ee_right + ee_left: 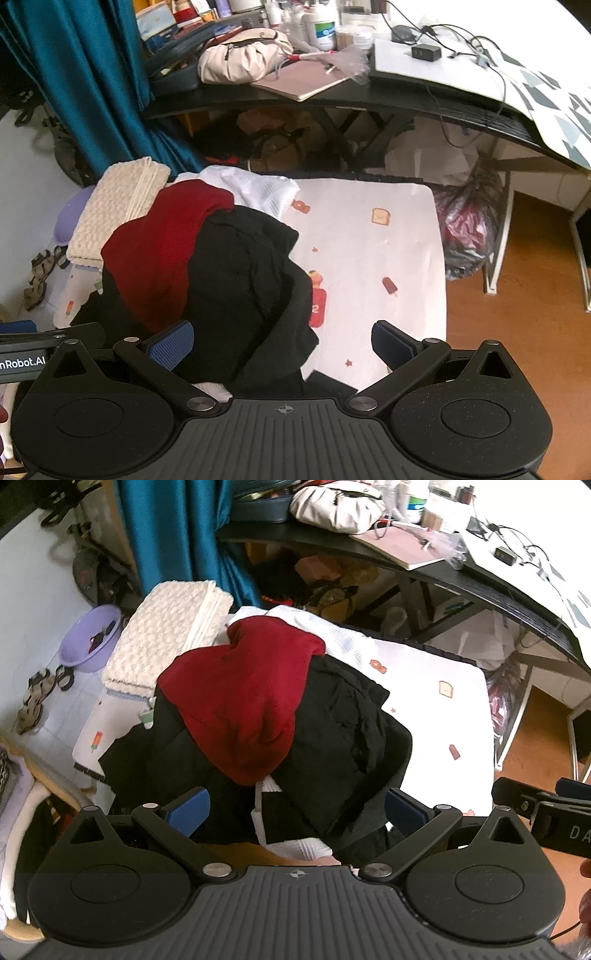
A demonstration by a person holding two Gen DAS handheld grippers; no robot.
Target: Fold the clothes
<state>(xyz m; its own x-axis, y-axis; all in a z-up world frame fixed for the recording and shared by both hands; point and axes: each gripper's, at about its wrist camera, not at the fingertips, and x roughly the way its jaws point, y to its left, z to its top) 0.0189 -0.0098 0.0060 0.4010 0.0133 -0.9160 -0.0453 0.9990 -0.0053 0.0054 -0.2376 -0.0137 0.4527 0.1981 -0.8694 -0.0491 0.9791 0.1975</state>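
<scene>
A heap of clothes lies on a small table with a white printed cloth [443,716] [369,251]. A dark red garment [243,698] [155,258] lies on top of a crumpled black garment [347,738] [243,280]. A white garment [295,845] pokes out under the heap's near edge. My left gripper [295,808] is open, its blue pads wide apart above the heap's near side, holding nothing. My right gripper [282,345] is open and empty over the heap's right edge and the bare cloth.
A folded cream towel [166,627] [118,206] lies at the table's far left, with white fabric [255,188] behind the heap. A cluttered black desk [332,99] stands behind, a teal curtain [85,74] to the left. A purple basin [88,638] and sandals sit on the floor.
</scene>
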